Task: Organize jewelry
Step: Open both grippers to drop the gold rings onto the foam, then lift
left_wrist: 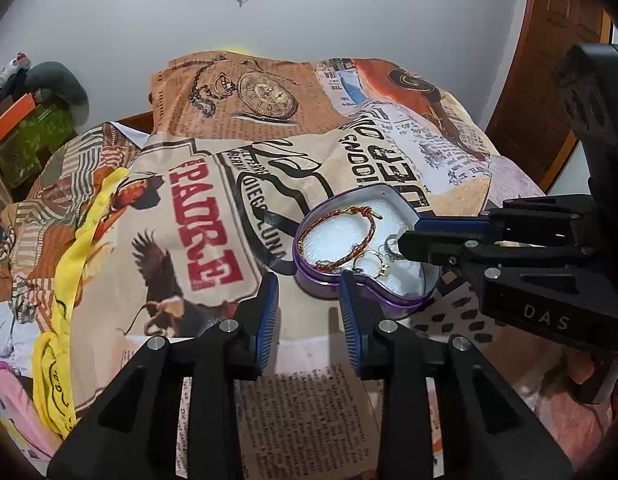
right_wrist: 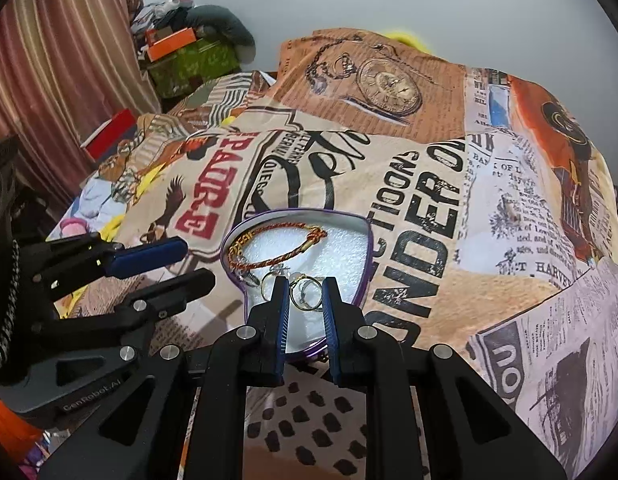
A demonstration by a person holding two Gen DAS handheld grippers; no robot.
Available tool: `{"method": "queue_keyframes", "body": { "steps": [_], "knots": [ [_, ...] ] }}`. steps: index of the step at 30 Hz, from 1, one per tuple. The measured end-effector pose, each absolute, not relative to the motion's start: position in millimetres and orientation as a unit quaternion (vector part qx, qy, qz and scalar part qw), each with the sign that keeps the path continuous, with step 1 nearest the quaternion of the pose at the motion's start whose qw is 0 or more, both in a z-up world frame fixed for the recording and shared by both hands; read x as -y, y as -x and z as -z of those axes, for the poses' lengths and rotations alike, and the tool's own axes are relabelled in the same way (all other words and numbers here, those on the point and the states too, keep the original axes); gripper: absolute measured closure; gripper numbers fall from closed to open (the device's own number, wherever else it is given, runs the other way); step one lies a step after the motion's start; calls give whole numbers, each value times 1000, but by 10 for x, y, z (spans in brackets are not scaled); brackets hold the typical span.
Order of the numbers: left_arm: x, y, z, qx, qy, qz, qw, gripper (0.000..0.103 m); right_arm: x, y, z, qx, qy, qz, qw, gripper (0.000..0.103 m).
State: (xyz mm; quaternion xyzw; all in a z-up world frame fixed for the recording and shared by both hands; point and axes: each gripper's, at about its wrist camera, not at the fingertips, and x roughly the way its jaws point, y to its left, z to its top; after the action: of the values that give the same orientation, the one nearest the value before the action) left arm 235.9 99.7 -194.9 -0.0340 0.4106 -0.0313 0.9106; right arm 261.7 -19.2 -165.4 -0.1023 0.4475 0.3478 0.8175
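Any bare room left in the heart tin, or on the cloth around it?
Heart tin: white foam bare toward the pointed end, beyond the braided bracelet. Crowded at the near lobe: rings, right gripper. Printed cloth lies bare right of the tin.

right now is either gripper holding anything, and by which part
left gripper: nothing. right gripper looks closed on a ring by its outer edges, in the tin; not certain

A purple heart-shaped tin [left_wrist: 365, 292] holding a braided bracelet [left_wrist: 341, 236] and rings [left_wrist: 375, 260] was seen beyond the parted left claw [left_wrist: 309, 292], the right claw [left_wrist: 405, 242] reaching over it
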Motion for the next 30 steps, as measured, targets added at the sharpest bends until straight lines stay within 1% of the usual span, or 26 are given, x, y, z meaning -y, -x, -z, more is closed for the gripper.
{"method": "queue_keyframes", "body": {
  "steps": [3,4,6,9,12,19,30],
  "knots": [
    [-1003,-2348,1944,-411,35,32,910,71,180,-2593,1650,-449,105,-351,815,88],
    [-1003,-2347,1943,-410,36,31,911,69,182,-2586,1642,-449,106,-351,815,88],
    [-1004,-2340,1936,-409,36,30,911,66,184,-2563,1616,-444,111,-346,819,83],
    [-1001,-2312,1914,-409,37,30,911,66,211,-2529,1560,-435,114,-338,827,75],
    [-986,-2268,1870,-406,35,30,913,66,265,-2504,1487,-429,106,-335,832,71],
    [-907,-2143,1716,-398,30,35,916,66,386,-2370,1273,-414,95,-332,842,69],
    [-684,-1892,1359,-373,20,48,926,66,800,-2023,881,-369,86,-319,869,69]
  ]
}}
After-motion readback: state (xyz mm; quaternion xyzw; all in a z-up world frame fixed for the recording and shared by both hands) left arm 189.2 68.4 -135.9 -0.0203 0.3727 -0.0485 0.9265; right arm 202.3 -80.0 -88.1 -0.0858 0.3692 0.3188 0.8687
